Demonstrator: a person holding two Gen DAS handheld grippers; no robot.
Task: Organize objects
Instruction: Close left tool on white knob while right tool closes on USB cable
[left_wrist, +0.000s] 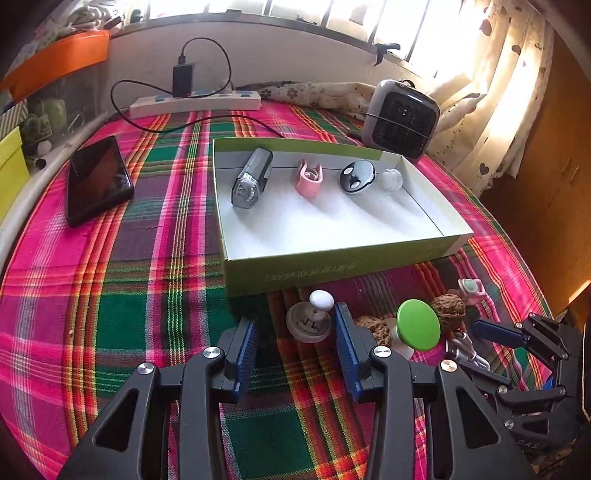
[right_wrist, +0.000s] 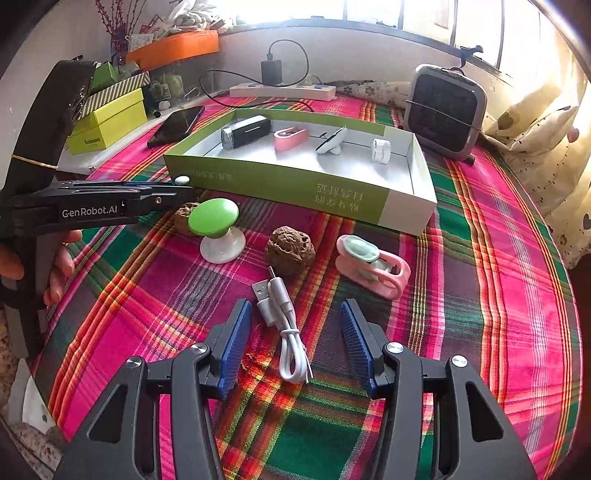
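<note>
Box (left_wrist: 332, 266) w/ 4 items behind, walnut (right_wrist: 291, 251) beside, cable (right_wrist: 284, 321) between spread right gripper (right_wrist: 295, 317) jaws, untouched, left gripper (left_wrist: 295, 332) spread near knob (left_wrist: 309, 321)

Both grippers are showing black angular frames with triangular cutouts, silver round screws and ribbed blue fingers (left_wrist: 347, 347). The left gripper (right_wrist: 166, 192) is carrying white "GenRobot.AI" lettering, beside a yellow rubber band.

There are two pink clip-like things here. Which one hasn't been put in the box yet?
The pink clip with the mint-green pad, lying on the plaid cloth beside a walnut. The plain pink clip already sits inside the green box.
</note>
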